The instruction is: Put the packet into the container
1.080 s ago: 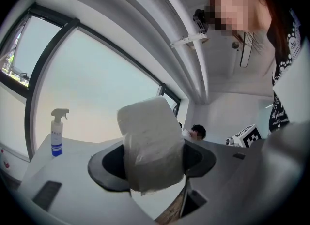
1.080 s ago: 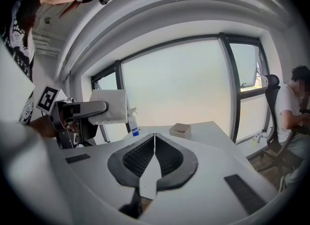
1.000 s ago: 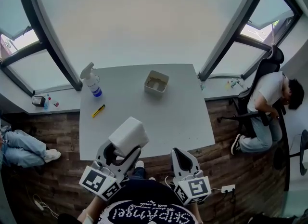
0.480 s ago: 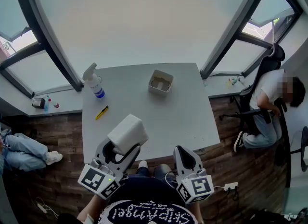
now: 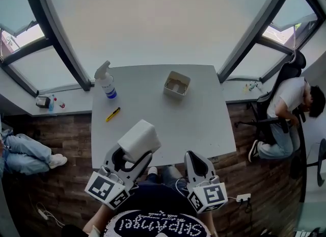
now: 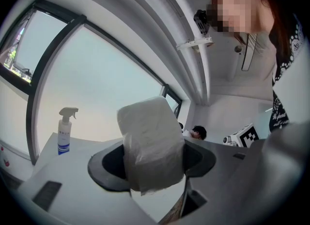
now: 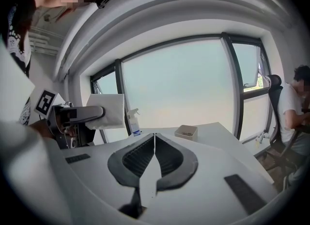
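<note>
My two tongs, left tongs and right tongs, one white packet, one container, one spray bottle, one small yellow tool, one desk, one seated person, one pair of outstretched legs.

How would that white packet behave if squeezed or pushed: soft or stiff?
Probably soft: the packet's wrapper wrinkles, and a loose flap hangs below the jaws of the left gripper. It is likely light for its bulk, since it juts out from the jaws without drooping. Its boxy shape suggests it would slide rather than roll.
</note>
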Demonstrator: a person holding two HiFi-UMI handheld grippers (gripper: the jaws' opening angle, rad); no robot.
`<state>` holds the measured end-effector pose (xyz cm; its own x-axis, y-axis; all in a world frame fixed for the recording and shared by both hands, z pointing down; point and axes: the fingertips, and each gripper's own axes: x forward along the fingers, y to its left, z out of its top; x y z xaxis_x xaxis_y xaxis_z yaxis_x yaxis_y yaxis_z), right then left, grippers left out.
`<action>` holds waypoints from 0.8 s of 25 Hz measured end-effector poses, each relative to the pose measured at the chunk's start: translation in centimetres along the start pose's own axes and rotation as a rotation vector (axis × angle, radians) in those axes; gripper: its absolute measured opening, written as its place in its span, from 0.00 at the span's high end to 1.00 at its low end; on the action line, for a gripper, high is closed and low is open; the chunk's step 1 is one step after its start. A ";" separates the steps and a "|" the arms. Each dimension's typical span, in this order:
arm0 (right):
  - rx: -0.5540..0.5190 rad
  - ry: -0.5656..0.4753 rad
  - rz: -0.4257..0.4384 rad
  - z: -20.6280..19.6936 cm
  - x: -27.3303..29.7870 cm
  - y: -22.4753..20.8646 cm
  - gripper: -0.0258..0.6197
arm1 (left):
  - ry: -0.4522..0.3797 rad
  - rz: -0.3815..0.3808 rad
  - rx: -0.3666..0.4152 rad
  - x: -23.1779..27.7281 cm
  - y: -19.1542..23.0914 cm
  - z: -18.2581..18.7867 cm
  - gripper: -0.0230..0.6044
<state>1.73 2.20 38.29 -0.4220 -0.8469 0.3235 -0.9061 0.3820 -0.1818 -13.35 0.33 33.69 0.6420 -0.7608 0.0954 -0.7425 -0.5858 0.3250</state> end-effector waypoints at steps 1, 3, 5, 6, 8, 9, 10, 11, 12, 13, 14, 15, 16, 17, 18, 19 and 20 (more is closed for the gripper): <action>-0.009 0.002 0.010 0.2 0.1 0.2 0.93 | 0.007 0.001 0.004 -0.1 0.0 0.0 0.52; -0.016 0.011 0.025 0.4 0.2 0.6 0.93 | 0.023 0.001 0.017 -0.1 -0.1 -0.1 0.51; -0.019 0.024 0.033 0.4 0.3 0.8 0.93 | 0.029 -0.002 0.033 0.0 -0.3 0.0 0.52; -0.024 0.028 0.039 0.4 0.4 0.8 0.93 | 0.028 -0.005 0.038 0.1 -0.4 0.0 0.51; -0.031 0.033 0.051 0.4 0.7 0.7 0.93 | 0.026 -0.011 0.040 0.4 -0.6 0.1 0.51; -0.031 0.035 0.055 0.4 0.8 0.6 0.93 | 0.027 -0.012 0.039 0.5 -0.7 0.1 0.52; -0.029 0.038 0.059 0.3 0.8 0.5 0.93 | 0.030 -0.011 0.038 0.7 -0.8 0.0 0.52; -0.027 0.043 0.064 0.2 0.9 0.5 0.93 | 0.035 -0.009 0.035 0.8 -0.8 -0.1 0.51; -0.021 0.051 0.068 0.0 0.9 0.4 0.93 | 0.041 -0.006 0.030 0.8 -0.9 -0.3 0.51; -0.014 0.062 0.073 -0.2 1.0 0.4 0.93 | 0.048 -0.002 0.024 0.9 -0.9 -0.5 0.52; -0.011 0.075 0.080 -0.4 1.1 0.3 0.93 | 0.054 0.002 0.018 1.0 -0.9 -0.7 0.52; -0.014 0.086 0.090 -0.6 1.2 0.2 0.93 | 0.060 0.007 0.014 1.2 -0.9 -0.8 0.51; -0.016 0.094 0.097 -0.7 1.4 0.1 0.93 | 0.065 0.010 0.013 1.4 -0.9 -0.9 0.51; -0.015 0.101 0.101 -0.8 1.5 -0.1 0.93 | 0.069 0.012 0.013 1.7 -0.9 -1.0 0.52; -0.011 0.106 0.100 -0.8 1.6 -0.4 0.93 | 0.073 0.011 0.014 2.0 -1.0 -1.0 0.52; -0.007 0.110 0.098 -0.7 1.7 -0.8 0.93 | 0.076 0.009 0.015 2.4 -1.1 -1.0 0.52; -0.003 0.113 0.095 -0.7 1.8 -1.2 0.93 | 0.078 0.006 0.016 2.9 -1.2 -1.0 0.52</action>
<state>2.01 0.52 39.67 -0.5063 -0.7602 0.4071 -0.8620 0.4594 -0.2142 -10.39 -0.87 34.48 0.6499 -0.7407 0.1701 -0.7489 -0.5861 0.3092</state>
